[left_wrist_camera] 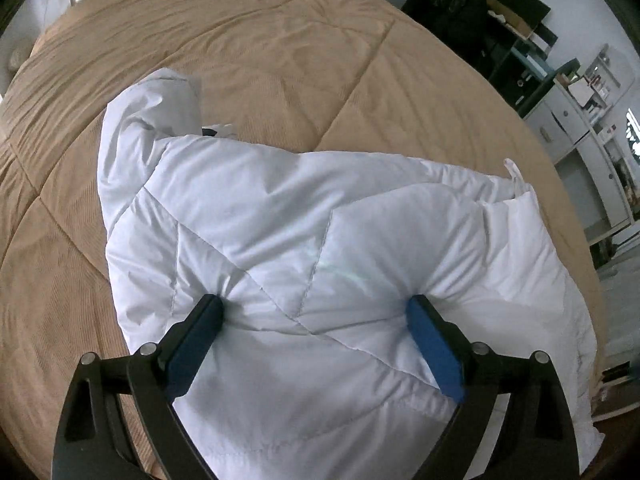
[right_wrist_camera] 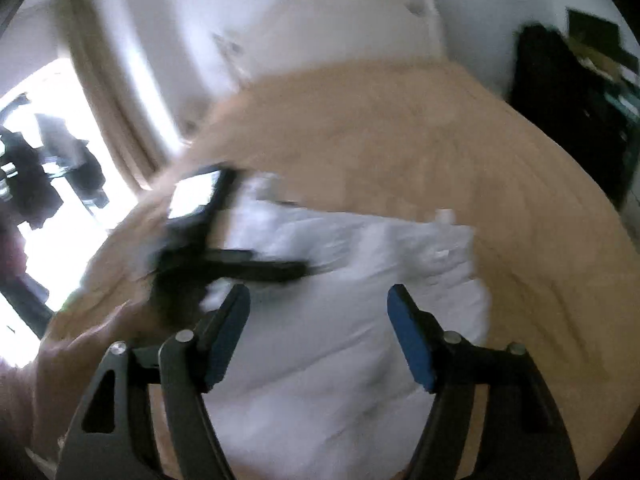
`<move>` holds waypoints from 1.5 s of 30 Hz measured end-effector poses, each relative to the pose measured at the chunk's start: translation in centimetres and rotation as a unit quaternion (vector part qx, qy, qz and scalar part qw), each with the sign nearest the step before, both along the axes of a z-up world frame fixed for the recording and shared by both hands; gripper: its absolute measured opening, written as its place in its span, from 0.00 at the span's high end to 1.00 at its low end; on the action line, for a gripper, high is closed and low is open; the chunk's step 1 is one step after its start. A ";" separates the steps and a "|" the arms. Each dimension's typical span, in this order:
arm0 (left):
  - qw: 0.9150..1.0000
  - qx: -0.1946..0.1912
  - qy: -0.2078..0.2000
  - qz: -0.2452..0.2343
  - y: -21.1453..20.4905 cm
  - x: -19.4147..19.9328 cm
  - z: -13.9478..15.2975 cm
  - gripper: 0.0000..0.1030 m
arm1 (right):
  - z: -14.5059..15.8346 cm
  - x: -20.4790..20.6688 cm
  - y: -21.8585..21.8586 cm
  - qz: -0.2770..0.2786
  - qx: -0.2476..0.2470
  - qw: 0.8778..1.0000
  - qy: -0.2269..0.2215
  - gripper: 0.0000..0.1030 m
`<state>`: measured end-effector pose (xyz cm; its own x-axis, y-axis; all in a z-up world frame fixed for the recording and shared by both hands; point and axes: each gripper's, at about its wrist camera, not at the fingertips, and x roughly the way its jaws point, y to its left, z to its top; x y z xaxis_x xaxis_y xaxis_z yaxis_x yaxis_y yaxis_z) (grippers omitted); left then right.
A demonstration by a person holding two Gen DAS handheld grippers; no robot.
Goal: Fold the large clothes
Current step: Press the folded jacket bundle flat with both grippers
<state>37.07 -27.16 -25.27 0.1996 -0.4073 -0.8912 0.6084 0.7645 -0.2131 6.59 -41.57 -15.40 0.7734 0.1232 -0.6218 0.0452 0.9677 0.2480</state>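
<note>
A bed under a tan quilted bedspread [left_wrist_camera: 280, 40] fills the frame. White shelving [left_wrist_camera: 592, 120] stands at right, a dark bag [left_wrist_camera: 452, 4] upper right. Bright daylight floods a window [right_wrist_camera: 60, 128] at left beside pale curtains [right_wrist_camera: 112, 92].

Under my claws there is a wide bed [left_wrist_camera: 280, 40], and it is covered completely with a tan quilted cover [left_wrist_camera: 248, 32]. The cover has long stitched seams that cross in the upper right part of my left view, and many soft wrinkles. Directly on this cover lies a white padded jacket [left_wrist_camera: 320, 240], folded into a thick bundle that fills the centre and lower part of the left view. Its hood [left_wrist_camera: 160, 108] points to the upper left of the frame and rests on the cover too. In my right view everything is blurred; the same white bundle [right_wrist_camera: 340, 320] lies in the centre on the tan cover [right_wrist_camera: 440, 140].
</note>
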 end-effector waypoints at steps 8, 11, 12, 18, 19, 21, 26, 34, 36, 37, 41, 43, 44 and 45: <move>1.000 0.003 -0.020 -0.008 -0.7 -1.8 1.2 0.14 | -11.9 -4.3 1.0 -0.043 0.000 0.999 0.008 0.31; 0.999 -0.018 -0.022 -0.046 -2.0 -3.9 3.7 0.16 | -12.4 -4.3 0.9 -0.048 0.000 0.999 0.004 0.31; 0.997 -0.017 -0.026 -0.069 -2.7 -4.8 4.2 0.15 | -12.5 -4.3 1.0 -0.048 -0.001 0.999 0.002 0.30; 0.977 0.092 -0.103 -0.164 -11.2 -9.0 2.5 0.10 | -12.6 -4.7 1.1 -0.055 -0.003 0.998 -0.005 0.30; 0.975 0.104 -0.111 -0.163 -12.3 -8.7 2.0 0.06 | -12.6 -4.7 1.1 -0.057 -0.003 0.998 -0.004 0.30; 0.975 0.118 -0.110 -0.155 -14.7 -7.1 0.8 0.03 | -12.7 -4.6 1.4 -0.066 0.003 0.998 -0.003 0.30; 0.975 0.151 -0.103 -0.125 -18.6 -3.3 -1.4 0.04 | -12.7 -4.5 1.3 -0.074 0.005 0.997 0.001 0.30; 0.983 0.046 -0.159 -0.076 -13.6 -0.4 10.5 0.18 | -12.8 -4.8 2.5 -0.076 -0.004 0.997 0.002 0.29; 0.980 0.042 -0.182 -0.074 -10.4 -1.0 12.5 0.16 | -12.8 -4.9 2.9 -0.076 -0.003 0.997 0.002 0.29; 0.979 0.043 -0.186 -0.075 -8.6 -1.5 12.8 0.16 | -12.8 -4.9 2.9 -0.076 -0.003 0.997 0.002 0.29; 0.986 0.038 -0.151 -0.050 -0.4 -3.3 10.1 0.16 | -12.7 -4.9 3.1 -0.083 -0.007 0.996 0.008 0.28; 0.993 0.012 -0.114 -0.037 2.7 -4.7 7.4 0.16 | -12.5 -4.9 3.4 -0.099 -0.022 0.995 0.019 0.22; 0.995 0.012 -0.100 -0.029 3.6 -5.3 5.4 0.16 | -12.5 -4.8 3.4 -0.108 -0.031 0.993 0.024 0.15; 0.996 0.029 -0.081 -0.025 3.8 -5.6 3.0 0.15 | -12.5 -4.8 3.4 -0.118 -0.034 0.992 0.029 0.14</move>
<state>31.45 -23.33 -22.26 0.3232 -0.3694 -0.8712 0.6683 0.7409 -0.0662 1.77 -38.13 -27.85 0.7389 -0.1002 -0.6663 0.2838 0.9431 0.1730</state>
